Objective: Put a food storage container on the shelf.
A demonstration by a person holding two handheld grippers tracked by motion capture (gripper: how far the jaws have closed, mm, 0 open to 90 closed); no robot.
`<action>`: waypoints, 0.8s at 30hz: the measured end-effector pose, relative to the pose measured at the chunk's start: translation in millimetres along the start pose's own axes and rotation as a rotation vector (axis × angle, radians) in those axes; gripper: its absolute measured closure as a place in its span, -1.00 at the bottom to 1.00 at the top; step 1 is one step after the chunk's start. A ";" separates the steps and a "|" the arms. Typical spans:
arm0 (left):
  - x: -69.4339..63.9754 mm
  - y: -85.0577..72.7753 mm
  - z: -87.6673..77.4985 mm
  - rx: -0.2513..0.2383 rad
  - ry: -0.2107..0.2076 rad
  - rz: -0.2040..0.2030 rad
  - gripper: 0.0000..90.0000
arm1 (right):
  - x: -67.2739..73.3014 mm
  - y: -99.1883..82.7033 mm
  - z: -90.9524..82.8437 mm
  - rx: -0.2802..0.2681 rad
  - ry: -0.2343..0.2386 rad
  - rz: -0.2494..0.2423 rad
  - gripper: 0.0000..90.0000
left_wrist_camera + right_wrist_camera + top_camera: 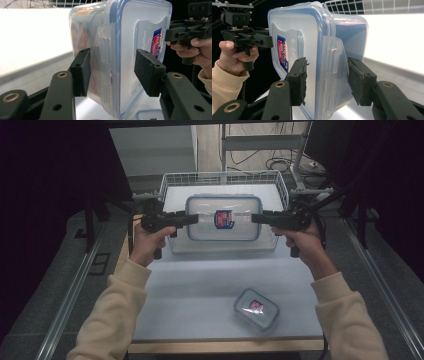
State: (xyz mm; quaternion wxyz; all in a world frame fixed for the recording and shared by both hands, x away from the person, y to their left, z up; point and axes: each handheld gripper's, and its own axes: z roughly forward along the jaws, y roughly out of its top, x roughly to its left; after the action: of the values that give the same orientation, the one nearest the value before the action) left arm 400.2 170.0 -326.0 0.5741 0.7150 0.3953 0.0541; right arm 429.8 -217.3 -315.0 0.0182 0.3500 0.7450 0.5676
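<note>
Gripping a big lidded box point(223, 217) from both short ends, a person held it in the air over a wire basket point(170, 182) at the far side of the table point(200, 290). The left gripper point(192, 218) was clamped on the box's left end and the right gripper point(256, 218) on its right end, each pair of jaws standing roughly half apart because the box's depth filled the space between them. In the left gripper view, one pad point(82, 72) pressed the base side while the other sat on the lid beside the side latch point(105, 53); the right gripper view showed the same pinch mirrored, one black pad against the lid face near the red-and-blue label point(282, 53) and the other against the clear tub wall. Holding both ends appeared to keep the wide box level and stop it swinging, something one grip at a single end would likely not manage. The lid faced up toward the high camera, its blue seal rim unbroken, suggesting the box was being carried closed. A small box point(256, 309) of the same make lay on the near right of the table, well apart from the basket and untouched. Both sleeves point(112, 315) reached in from the bottom of the high view.
</note>
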 end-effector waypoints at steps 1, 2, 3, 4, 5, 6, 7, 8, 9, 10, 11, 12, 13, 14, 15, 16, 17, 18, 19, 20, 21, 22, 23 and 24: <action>1.4 4.1 0.6 0.001 -0.001 0.001 0.08 | -0.6 4.4 0.0 -0.001 -0.002 -0.002 0.14; 2.8 8.1 1.7 0.000 -0.002 -0.002 0.08 | -0.7 8.9 -0.1 0.001 -0.007 -0.001 0.14; 4.9 12.1 2.7 0.000 -0.001 -0.001 0.08 | -1.1 13.2 0.5 0.000 -0.014 -0.005 0.14; 7.2 15.9 4.1 -0.001 -0.001 -0.003 0.07 | -2.0 17.6 1.2 0.004 -0.018 -0.008 0.14; 9.8 19.6 5.5 0.000 -0.002 -0.007 0.07 | -3.2 21.7 2.4 0.006 -0.021 -0.009 0.14; 12.6 23.0 7.0 0.000 -0.003 -0.013 0.07 | -5.0 25.8 3.7 0.009 -0.023 -0.007 0.14; 15.2 26.0 8.8 -0.001 -0.001 -0.018 0.07 | -7.2 29.6 5.4 0.010 -0.023 -0.005 0.14; 17.4 28.9 10.5 0.002 0.000 -0.026 0.07 | -9.9 33.1 7.2 0.013 -0.024 -0.005 0.14; 20.1 31.4 12.3 0.004 0.001 -0.027 0.07 | -13.1 36.3 9.3 0.013 -0.024 -0.004 0.14; 23.0 34.0 14.3 0.010 0.001 -0.029 0.07 | -16.6 39.3 11.3 0.018 -0.021 0.001 0.14; 26.1 36.3 16.4 0.015 0.001 -0.034 0.07 | -19.5 42.1 13.3 0.023 -0.022 0.007 0.14; 29.4 38.5 18.4 0.019 0.001 -0.039 0.07 | -22.4 44.5 15.2 0.029 -0.022 0.010 0.13; 32.9 40.5 20.3 0.024 0.001 -0.040 0.07 | -25.4 46.6 17.6 0.032 -0.022 0.016 0.14; 36.3 42.4 22.2 0.028 -0.001 -0.044 0.07 | -28.6 48.7 19.8 0.036 -0.022 0.018 0.14; 39.3 44.0 24.2 0.029 -0.002 -0.050 0.07 | -31.8 50.3 22.2 0.035 -0.023 0.023 0.13; 41.5 45.2 26.2 0.027 0.000 -0.057 0.07 | -34.9 52.0 24.2 0.040 -0.023 0.030 0.13; 43.9 46.6 28.0 0.033 0.002 -0.058 0.07 | -38.3 53.2 26.4 0.039 -0.021 0.034 0.13; 46.7 47.8 30.2 0.035 0.001 -0.060 0.07 | -41.3 54.4 28.2 0.040 -0.021 0.037 0.13; 49.4 48.7 32.1 0.042 0.001 -0.064 0.07 | -44.1 55.4 29.7 0.043 -0.022 0.042 0.13; 51.2 49.9 33.7 0.034 0.001 -0.070 0.06 | -46.9 56.1 31.4 0.045 -0.023 0.049 0.13; 52.5 51.4 34.8 0.037 0.004 -0.071 0.06 | -49.7 56.9 33.0 0.039 -0.021 0.059 0.13; 53.9 52.7 36.1 0.039 0.006 -0.071 0.06 | -51.8 57.9 34.1 0.038 -0.022 0.062 0.13; 55.4 54.0 37.3 0.040 0.004 -0.071 0.06 | -53.1 59.1 34.9 0.041 -0.022 0.071 0.13; 56.7 54.7 38.5 0.039 0.004 -0.081 0.06 | -54.9 60.3 35.7 0.043 -0.021 0.074 0.12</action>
State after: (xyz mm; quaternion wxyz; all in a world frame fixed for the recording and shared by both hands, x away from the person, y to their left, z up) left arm 486.8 174.1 -313.0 0.5609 0.7095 0.4260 0.0243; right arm 516.6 -210.6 -296.2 -0.0025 0.3837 0.7432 0.5481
